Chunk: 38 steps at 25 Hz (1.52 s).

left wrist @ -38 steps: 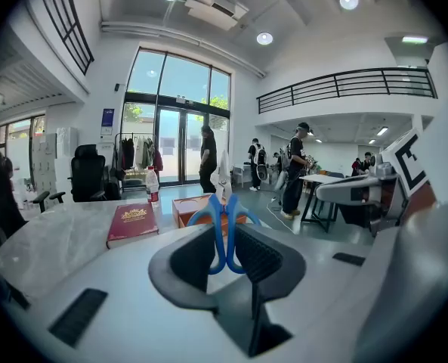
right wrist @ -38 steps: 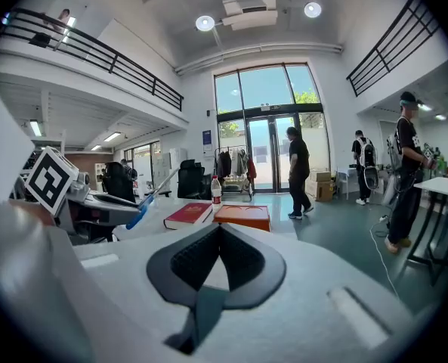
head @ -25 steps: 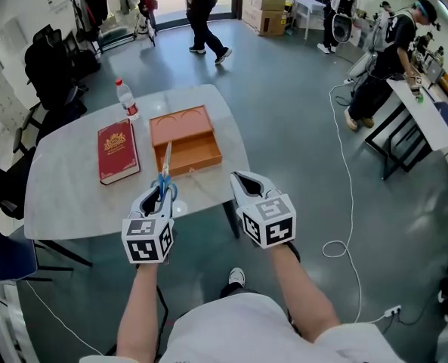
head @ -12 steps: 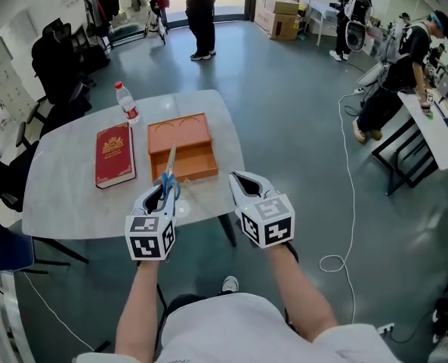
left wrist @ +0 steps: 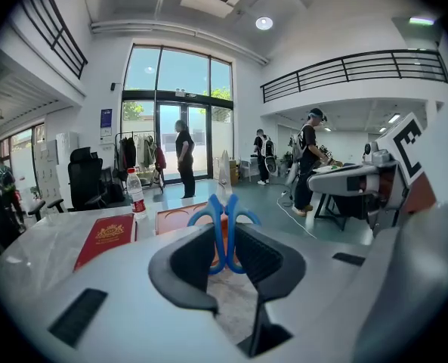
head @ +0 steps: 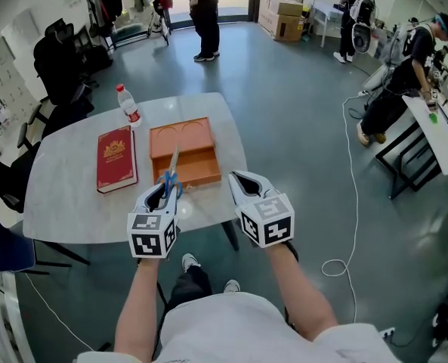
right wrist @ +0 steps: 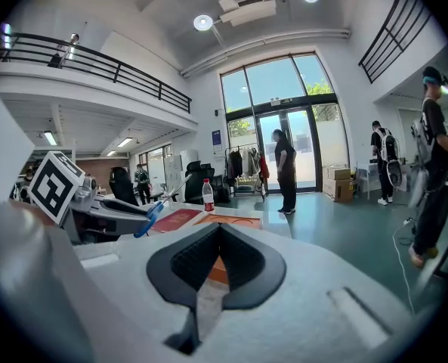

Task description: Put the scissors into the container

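at the left of the pale surface [head: 65, 203] lies a closed red book [head: 116, 159] with a gold emblem on its cover. a water bottle [head: 128, 106] with a red cap stands upright just beyond the book's far right corner. next comes the left hand-held gripper [head: 162, 192], held above the near part of the surface. its 2 jaws are clamped on the blue handles of the scissors [head: 169, 174], and in the left gripper view both handle loops stand up between them. the blades point away from the person and reach over the front compartment of the orange container [head: 190, 136], which sits just right of the book. whether the tips touch it cannot be told. the right hand-held gripper [head: 239, 178] hovers near the container's near right corner, its jaws pressed together with nothing between them. far to the right, well apart from the surface, a person in dark clothes [head: 405, 66] leans over a white desk.
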{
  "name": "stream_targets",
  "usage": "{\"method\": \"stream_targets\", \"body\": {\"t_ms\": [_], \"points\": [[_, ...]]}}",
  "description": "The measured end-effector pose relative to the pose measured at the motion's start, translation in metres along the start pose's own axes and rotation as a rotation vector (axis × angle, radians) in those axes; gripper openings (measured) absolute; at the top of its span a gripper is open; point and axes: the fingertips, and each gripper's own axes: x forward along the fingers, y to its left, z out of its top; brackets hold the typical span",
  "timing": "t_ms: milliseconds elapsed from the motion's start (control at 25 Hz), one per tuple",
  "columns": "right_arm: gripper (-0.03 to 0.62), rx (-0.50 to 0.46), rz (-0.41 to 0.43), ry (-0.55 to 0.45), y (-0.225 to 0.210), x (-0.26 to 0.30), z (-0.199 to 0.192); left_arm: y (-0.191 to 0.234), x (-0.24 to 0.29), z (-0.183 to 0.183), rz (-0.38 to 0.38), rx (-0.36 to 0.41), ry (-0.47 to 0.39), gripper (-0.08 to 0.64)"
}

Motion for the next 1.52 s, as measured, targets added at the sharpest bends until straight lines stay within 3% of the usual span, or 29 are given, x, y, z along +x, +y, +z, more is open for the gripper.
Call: {"method": "stream_targets", "body": {"t_ms": [400, 840, 1520], "points": [[0.005, 0.011, -0.038, 0.015, -0.013, 0.051, 0.008, 0.027, 0.047, 0.001, -0.078, 0.035, 0.040, 0.081], [0.005, 0.038, -0.097, 0.037, -0.035, 0.111, 0.012, 0.053, 0.109, -0.013, -0.204, 0.151, 0.146, 0.081], [0.005, 0.060, -0.159, 0.064, -0.049, 0.151, 0.008, 0.058, 0.158, -0.049, -0.404, 0.495, 0.369, 0.081]]}}
